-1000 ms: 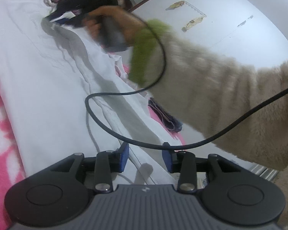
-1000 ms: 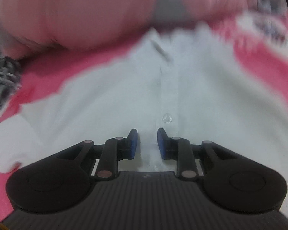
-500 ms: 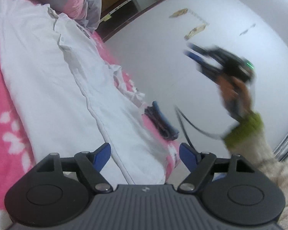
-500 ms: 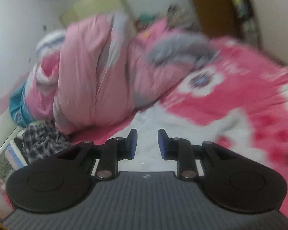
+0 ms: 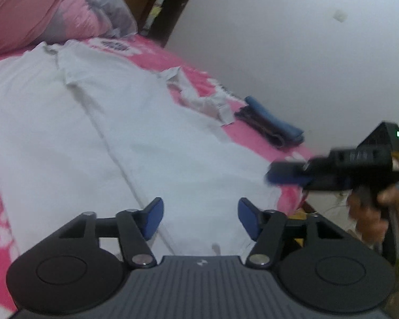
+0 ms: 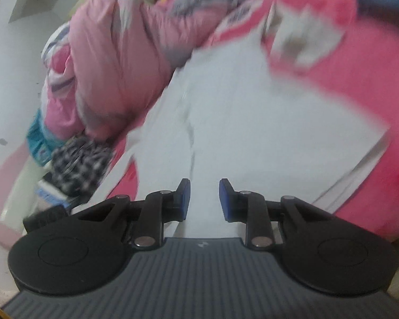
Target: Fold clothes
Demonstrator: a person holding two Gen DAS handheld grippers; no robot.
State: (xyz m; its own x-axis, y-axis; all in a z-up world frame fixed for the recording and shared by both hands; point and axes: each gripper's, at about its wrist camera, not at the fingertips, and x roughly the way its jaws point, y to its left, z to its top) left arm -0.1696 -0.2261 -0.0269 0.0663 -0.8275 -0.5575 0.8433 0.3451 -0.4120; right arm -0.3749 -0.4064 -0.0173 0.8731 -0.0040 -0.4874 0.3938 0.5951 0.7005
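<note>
Jaws of the left gripper [image 5: 200, 219] stand well apart above the near hem of the white shirt [image 5: 119, 122] and are closing, nothing pinched between them. The right gripper [image 6: 202, 199] shows a narrow gap between its blue pads [image 6: 185, 199], also holding nothing; in the left view it hangs blurred at the bed's right edge, a hand [image 5: 372, 212] on its grip. The shirt lies spread flat on the pink floral bedsheet [image 5: 157, 55], one side folded over along a lengthwise crease. Beyond it lies a folded dark blue garment [image 5: 271, 122], and farther off a heaped pink quilt [image 6: 114, 61] beside checked cloth [image 6: 77, 164].
</note>
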